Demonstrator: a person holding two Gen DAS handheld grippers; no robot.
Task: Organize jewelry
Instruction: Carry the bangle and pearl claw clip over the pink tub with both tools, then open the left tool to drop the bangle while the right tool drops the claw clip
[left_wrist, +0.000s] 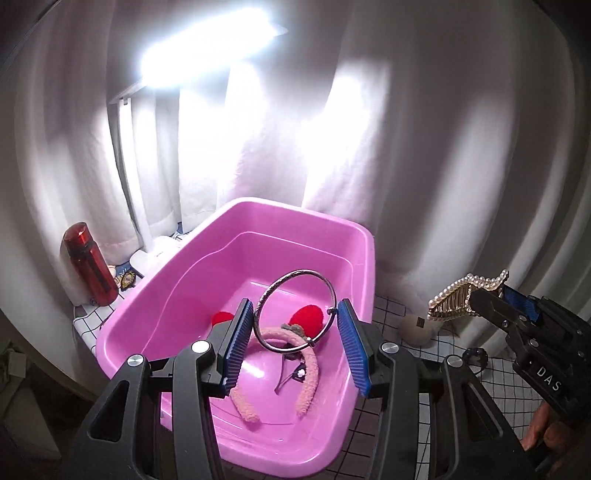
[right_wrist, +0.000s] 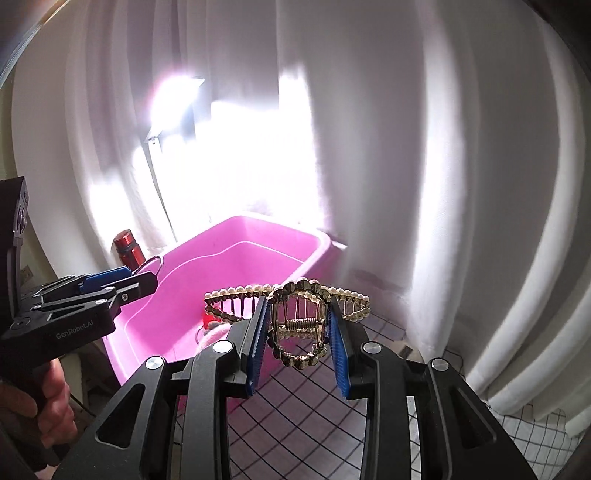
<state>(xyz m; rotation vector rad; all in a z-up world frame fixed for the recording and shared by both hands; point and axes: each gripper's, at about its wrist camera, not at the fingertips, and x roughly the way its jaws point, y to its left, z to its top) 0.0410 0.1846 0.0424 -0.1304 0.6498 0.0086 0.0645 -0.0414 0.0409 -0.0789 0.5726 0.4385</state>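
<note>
My left gripper (left_wrist: 295, 314) is shut on a silver bangle (left_wrist: 280, 286), held upright over the pink tub (left_wrist: 236, 206). In the tub lie a pink fuzzy headband (left_wrist: 306, 384) with red ears (left_wrist: 306, 317) and a small dark hair clip (left_wrist: 291, 374). My right gripper (right_wrist: 297, 317) is shut on a gold pearl hair claw (right_wrist: 295, 321), held above the grid-patterned cloth just right of the tub (right_wrist: 258, 225). From the left wrist view the claw (left_wrist: 461, 297) and right gripper (left_wrist: 495, 299) sit at the far right.
A red water bottle (left_wrist: 88, 264) stands left of the tub by the white curtain (left_wrist: 443, 166). A beige round object (left_wrist: 415, 326) and a dark ring-shaped item (left_wrist: 474, 356) lie on the grid cloth (left_wrist: 406, 310) right of the tub.
</note>
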